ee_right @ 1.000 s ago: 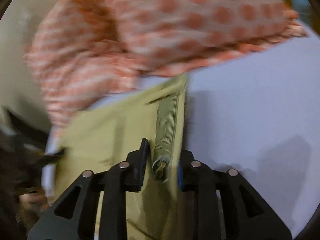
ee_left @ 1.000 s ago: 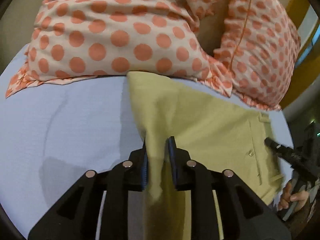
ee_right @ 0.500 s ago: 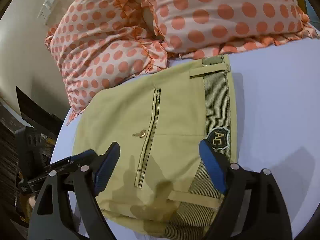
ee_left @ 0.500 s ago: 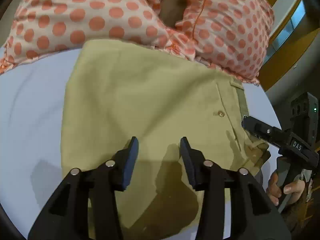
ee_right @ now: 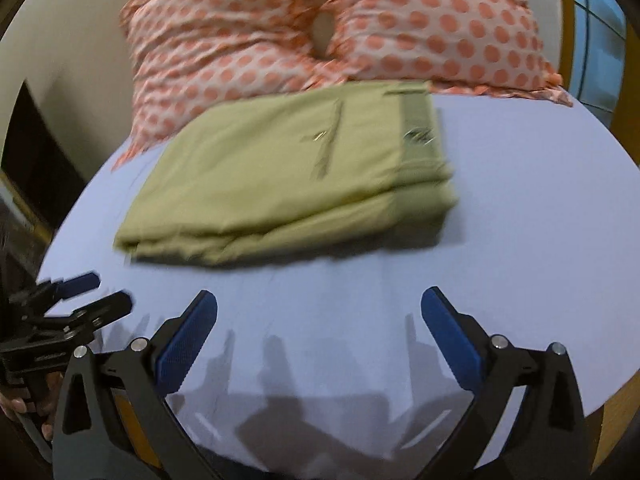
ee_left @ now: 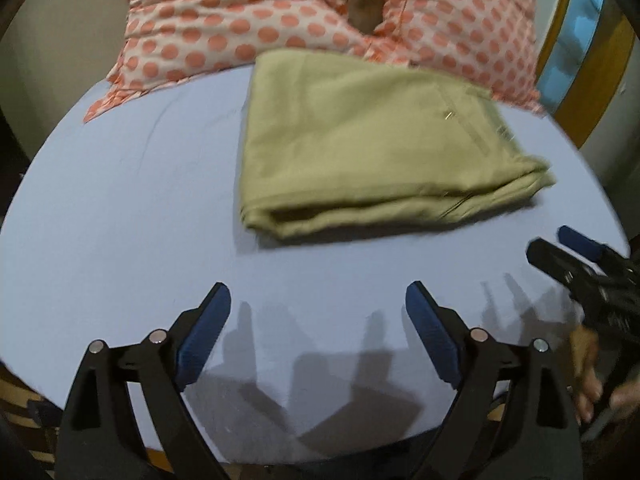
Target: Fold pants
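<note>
The olive-green pants (ee_left: 360,144) lie folded in a thick rectangle on the light blue bed sheet (ee_left: 120,208), against the pillows. They also show in the right wrist view (ee_right: 280,172), pocket and waistband up. My left gripper (ee_left: 318,312) is open and empty, above the sheet a short way in front of the pants. My right gripper (ee_right: 320,320) is open and empty too, in front of the pants' near edge. Each gripper shows at the edge of the other's view: the right one (ee_left: 576,256), the left one (ee_right: 80,296).
Two pillows with orange dots (ee_left: 280,12) (ee_right: 440,20) lie behind the pants against the wall. The bed's front edge runs just below the grippers. A dark opening (ee_right: 32,160) stands at the left, a yellow and blue frame (ee_left: 576,48) at the right.
Both grippers let go of the pants, opened wide and pulled back toward the bed's front edge. The pants now lie folded and free on the sheet.
</note>
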The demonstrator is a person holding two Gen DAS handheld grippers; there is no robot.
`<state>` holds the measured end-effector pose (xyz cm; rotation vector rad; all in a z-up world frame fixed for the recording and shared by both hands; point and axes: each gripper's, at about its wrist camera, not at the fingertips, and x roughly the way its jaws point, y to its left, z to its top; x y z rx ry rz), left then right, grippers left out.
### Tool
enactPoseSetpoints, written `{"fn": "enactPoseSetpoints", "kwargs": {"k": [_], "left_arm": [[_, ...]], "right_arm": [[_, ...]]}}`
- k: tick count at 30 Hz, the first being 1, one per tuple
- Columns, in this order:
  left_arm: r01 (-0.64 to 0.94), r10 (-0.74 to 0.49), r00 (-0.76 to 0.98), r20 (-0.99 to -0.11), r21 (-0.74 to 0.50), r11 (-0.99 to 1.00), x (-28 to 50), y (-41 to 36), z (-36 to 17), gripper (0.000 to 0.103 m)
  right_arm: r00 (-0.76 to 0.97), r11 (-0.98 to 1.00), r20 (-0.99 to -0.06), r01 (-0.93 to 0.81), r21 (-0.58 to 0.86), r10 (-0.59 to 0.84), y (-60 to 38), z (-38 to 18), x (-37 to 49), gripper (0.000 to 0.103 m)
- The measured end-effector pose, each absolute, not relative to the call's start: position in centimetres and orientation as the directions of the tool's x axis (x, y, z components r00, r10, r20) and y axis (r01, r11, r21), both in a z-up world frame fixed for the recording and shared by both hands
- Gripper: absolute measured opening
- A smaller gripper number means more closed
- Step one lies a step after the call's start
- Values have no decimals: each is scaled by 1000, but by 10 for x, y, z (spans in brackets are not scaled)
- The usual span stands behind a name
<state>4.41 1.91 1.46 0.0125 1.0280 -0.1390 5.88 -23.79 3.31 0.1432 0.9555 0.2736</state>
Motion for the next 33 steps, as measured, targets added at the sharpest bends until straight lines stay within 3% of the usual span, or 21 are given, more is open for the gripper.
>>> {"fn": "enactPoseSetpoints", "kwargs": {"k": [4, 8, 33], "left_arm": [[89, -27, 510, -860, 22, 996, 52, 16, -1, 95], [78, -35, 508, -860, 5, 997, 56, 14, -4, 101], [88, -43, 535, -844, 5, 996, 49, 9, -4, 101]], "right_arm": [[523, 980, -831, -147, 132, 190, -218, 20, 59, 102], [525, 990, -844, -130, 50, 111, -207, 17, 59, 102], [502, 994, -860, -97, 51, 94, -203, 16, 57, 102]]}}
